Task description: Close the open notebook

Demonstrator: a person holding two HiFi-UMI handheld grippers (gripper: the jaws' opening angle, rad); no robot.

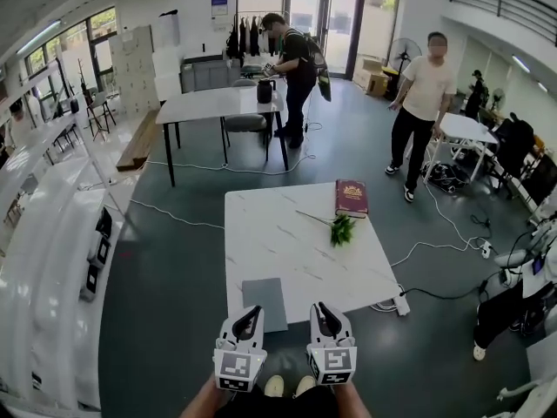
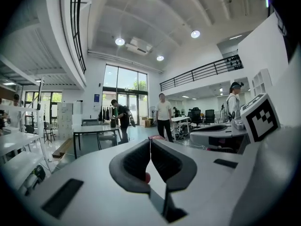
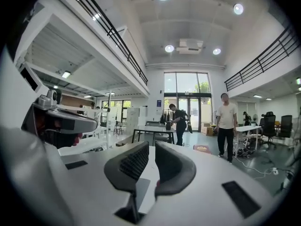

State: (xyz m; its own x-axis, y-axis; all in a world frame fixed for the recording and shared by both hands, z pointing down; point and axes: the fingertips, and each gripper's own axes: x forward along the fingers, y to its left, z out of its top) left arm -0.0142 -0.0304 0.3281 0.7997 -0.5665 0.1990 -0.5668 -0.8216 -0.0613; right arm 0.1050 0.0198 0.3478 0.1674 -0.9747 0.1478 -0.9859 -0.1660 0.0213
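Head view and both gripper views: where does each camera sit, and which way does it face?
Head view: on the head, looking down at the table; left gripper, right gripper and arms show.
Left gripper view: on that gripper, facing level across the table; shut jaws show.
Right gripper view: likewise; jaws slightly apart.
All share the book.

Head cam high, gripper cams low.
Head looks down over table (image 1: 296, 242); gripper cams sit right behind their jaws, near level. All share the standing person (image 1: 428, 72).
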